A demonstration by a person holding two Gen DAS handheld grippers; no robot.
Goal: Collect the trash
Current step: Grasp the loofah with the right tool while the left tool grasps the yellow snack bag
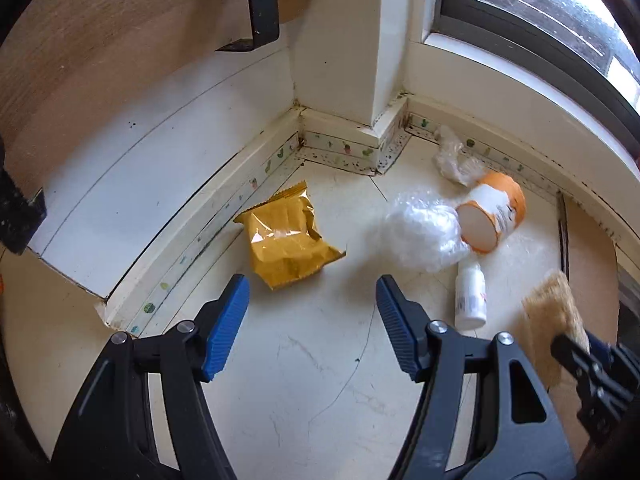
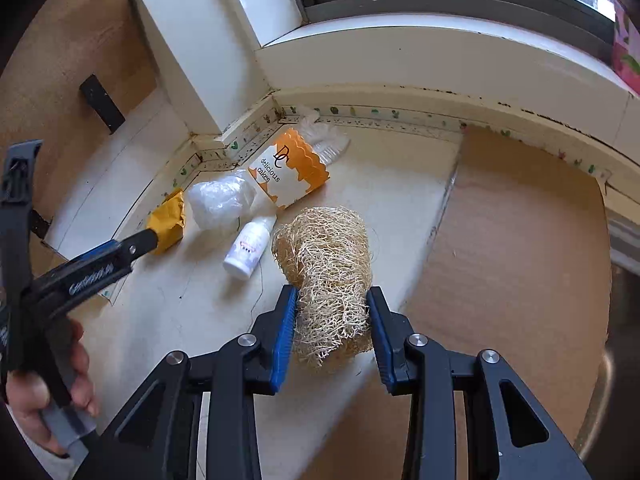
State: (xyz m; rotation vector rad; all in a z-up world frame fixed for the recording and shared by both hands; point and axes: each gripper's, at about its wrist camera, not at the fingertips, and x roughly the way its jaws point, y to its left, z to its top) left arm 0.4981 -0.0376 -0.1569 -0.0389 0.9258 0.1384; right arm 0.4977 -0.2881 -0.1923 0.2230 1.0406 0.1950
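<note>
Bottle btwn loofah & wrapper.

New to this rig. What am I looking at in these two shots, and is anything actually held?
There is no robot arm: a person holds a two-finger gripper in each hand, and a fisheye camera on each one looks along its fingers. One picture is from the left gripper, the other from the right gripper; the person's left hand shows in the right view.

On the floor, in a corner below a window, lies trash: a yellow snack wrapper, a crumpled clear plastic bag, an orange and white "delicious cakes" tub on its side, a small white bottle and a loofah sponge. A cardboard sheet lies to the right.

The left gripper is open and empty, aimed near the wrapper. The right gripper's blue pads sit against the loofah's sides, so it looks gripped.
</note>
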